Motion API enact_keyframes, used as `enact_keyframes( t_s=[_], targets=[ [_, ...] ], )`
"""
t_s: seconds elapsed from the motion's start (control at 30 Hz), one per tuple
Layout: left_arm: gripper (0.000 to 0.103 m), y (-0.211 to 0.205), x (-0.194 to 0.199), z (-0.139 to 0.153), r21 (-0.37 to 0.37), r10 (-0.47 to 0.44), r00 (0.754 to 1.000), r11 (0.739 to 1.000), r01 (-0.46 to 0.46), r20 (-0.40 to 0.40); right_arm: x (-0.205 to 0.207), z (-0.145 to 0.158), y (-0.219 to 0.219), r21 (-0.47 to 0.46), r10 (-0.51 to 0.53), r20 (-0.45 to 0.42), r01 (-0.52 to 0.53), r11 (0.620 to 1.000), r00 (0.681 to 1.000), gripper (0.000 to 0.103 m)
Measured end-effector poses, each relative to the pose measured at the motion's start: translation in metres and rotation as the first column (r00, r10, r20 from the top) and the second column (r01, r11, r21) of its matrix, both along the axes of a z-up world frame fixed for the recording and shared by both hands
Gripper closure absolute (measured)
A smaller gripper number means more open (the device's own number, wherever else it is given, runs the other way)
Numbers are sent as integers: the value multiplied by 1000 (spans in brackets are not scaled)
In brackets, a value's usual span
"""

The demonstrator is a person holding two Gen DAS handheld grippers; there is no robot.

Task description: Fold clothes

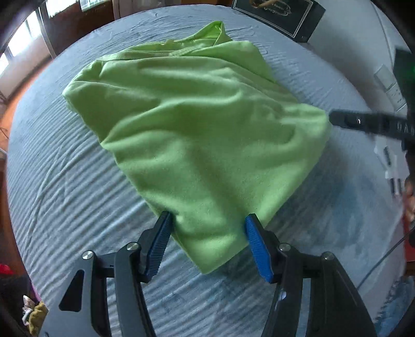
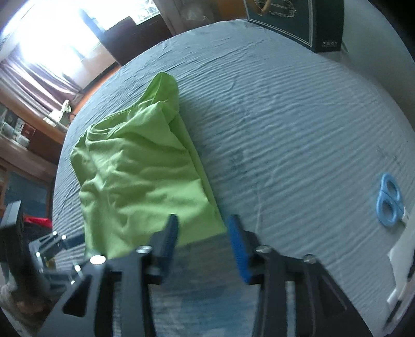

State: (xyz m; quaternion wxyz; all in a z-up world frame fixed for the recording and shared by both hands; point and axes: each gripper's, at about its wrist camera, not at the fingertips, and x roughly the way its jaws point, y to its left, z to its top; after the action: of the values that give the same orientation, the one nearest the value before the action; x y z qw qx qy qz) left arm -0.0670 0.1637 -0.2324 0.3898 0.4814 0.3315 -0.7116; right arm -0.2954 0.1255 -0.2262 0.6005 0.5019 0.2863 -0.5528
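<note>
A lime-green shirt lies partly folded and rumpled on a grey-blue ribbed cloth. My left gripper is open, its blue pads on either side of the shirt's near corner, which lies between them. The right gripper's dark fingers reach the shirt's right corner in the left wrist view. In the right wrist view the shirt lies to the left, and my right gripper is open at the shirt's near right corner. The left gripper shows at the lower left there.
A dark box stands at the far edge of the table, also in the right wrist view. Blue-handled scissors lie at the right. A white remote lies at the right. Windows and shelves are beyond the left.
</note>
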Motion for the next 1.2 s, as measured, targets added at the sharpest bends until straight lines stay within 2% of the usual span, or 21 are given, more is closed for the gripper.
enact_keyframes(
  t_s=[0.07, 0.1, 0.13, 0.2, 0.23, 0.27, 0.3, 0.33, 0.4, 0.43, 0.53, 0.6, 0.63, 0.7, 0.77, 0.83, 0.9, 1.0, 1.03, 1.13, 1.2],
  targets=[
    [45, 4, -4, -1, -24, -8, 1000, 1000, 8, 20, 5, -7, -5, -8, 11, -4, -11, 1000, 1000, 50],
    [39, 6, -6, -3, -32, -29, 999, 999, 29, 23, 9, -11, -8, -7, 19, -8, -19, 1000, 1000, 47],
    [27, 8, -8, -4, -37, -60, 998, 997, 61, 23, 13, -16, -11, 2, 30, -18, -30, 1000, 999, 46],
    [19, 15, -14, -8, -59, -136, 989, 989, 139, 55, 22, -26, -13, 32, 52, -51, -51, 998, 997, 46],
    [20, 17, -14, -10, -65, -151, 987, 986, 154, 56, 28, -25, -13, 33, 63, -73, -60, 998, 995, 49],
    [21, 16, -11, -9, -67, -142, 989, 987, 145, 51, 32, -24, -13, 36, 71, -97, -68, 997, 993, 66],
    [38, 14, -8, -8, -70, -128, 990, 989, 131, 51, 36, -22, -12, 41, 77, -123, -73, 996, 989, 85],
    [67, 11, -3, -5, -58, -116, 993, 991, 118, 34, 39, -20, -10, 44, 84, -141, -78, 996, 987, 91],
    [87, 2, 9, 0, -8, -99, 995, 995, 99, -17, 42, -11, -1, 31, 81, -131, -77, 997, 988, 93],
    [88, 1, 15, 4, 6, -102, 994, 995, 102, -31, 42, -4, 5, 23, 74, -118, -71, 997, 990, 93],
    [89, 13, 29, 16, -4, -153, 988, 988, 153, -32, 42, 13, 26, 17, 43, -71, -42, 999, 997, 93],
    [88, 22, 34, 13, 34, -192, 981, 981, 192, -17, 39, 13, 41, 81, 16, -25, -14, 997, 1000, 93],
    [86, 26, 37, 11, 53, -211, 977, 976, 211, -9, 37, 7, 48, 129, 9, -12, -7, 992, 1000, 90],
    [83, 34, 42, 7, 91, -250, 968, 964, 249, 4, 35, -4, 59, 218, -3, -75, 20, 976, 997, 87],
    [83, 33, 50, 10, 114, -256, 966, 960, 256, -15, 31, -7, 69, 260, -14, -119, 45, 965, 993, 87],
    [83, 25, 60, 18, 118, -241, 969, 962, 245, -46, 26, 6, 70, 214, -37, -77, 52, 975, 996, 87],
    [81, 1, 71, 30, 74, -176, 981, 981, 182, -75, 23, 19, 60, 152, -56, -43, 62, 986, 998, 87],
    [59, -44, 81, 39, 2, -63, 994, 998, 63, -90, 19, 38, 37, 47, -79, 2, 79, 996, 997, 85],
    [58, -66, 82, 38, -13, -19, 996, 1000, 18, -82, 18, 45, 29, 13, -86, 18, 86, 996, 996, 79],
    [58, -124, 77, 25, -23, 90, 994, 996, -91, -58, 21, 48, -3, -47, -97, 35, 99, 994, 995, 74],
    [58, -140, 72, 17, -24, 89, 994, 996, -91, -56, 23, 43, -25, -64, -93, 42, 96, 993, 995, 74]
  ],
)
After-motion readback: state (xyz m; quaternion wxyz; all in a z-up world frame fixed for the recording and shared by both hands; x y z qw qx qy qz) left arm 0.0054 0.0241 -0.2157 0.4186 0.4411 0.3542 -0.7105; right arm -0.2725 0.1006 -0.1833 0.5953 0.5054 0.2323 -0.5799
